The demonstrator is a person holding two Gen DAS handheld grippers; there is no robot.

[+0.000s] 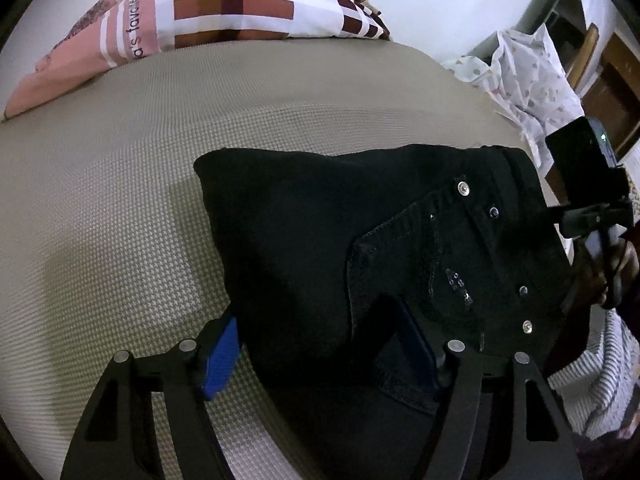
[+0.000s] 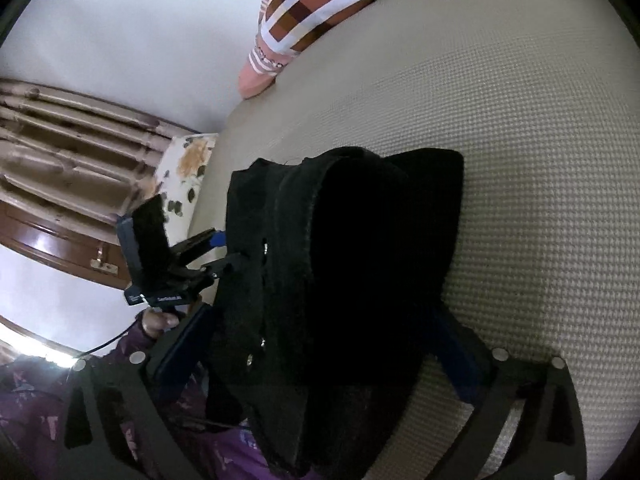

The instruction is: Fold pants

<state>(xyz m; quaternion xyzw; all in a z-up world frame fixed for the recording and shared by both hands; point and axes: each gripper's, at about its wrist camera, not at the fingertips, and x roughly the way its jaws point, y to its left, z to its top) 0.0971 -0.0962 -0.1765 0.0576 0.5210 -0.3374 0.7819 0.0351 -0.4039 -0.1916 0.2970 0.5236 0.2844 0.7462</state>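
Note:
Black pants (image 1: 360, 240) lie folded into a thick bundle on a beige textured bed cover (image 1: 120, 200); a back pocket and metal rivets face up. My left gripper (image 1: 320, 344) is open, its blue-padded fingers (image 1: 220, 356) straddling the bundle's near edge. In the right wrist view the pants (image 2: 352, 280) show their stacked waistband edge. My right gripper (image 2: 320, 360) is open, one finger on each side of the bundle. The left gripper also shows in the right wrist view (image 2: 208, 248) at the bundle's far-left side, and the right gripper's body shows in the left wrist view (image 1: 592, 204).
A plaid and pink pillow (image 1: 200, 12) lies at the head of the bed. A floral cloth (image 1: 532, 80) and wooden furniture (image 1: 616, 92) stand beyond the bed's right side. A wooden door (image 2: 60, 184) is at the left in the right wrist view.

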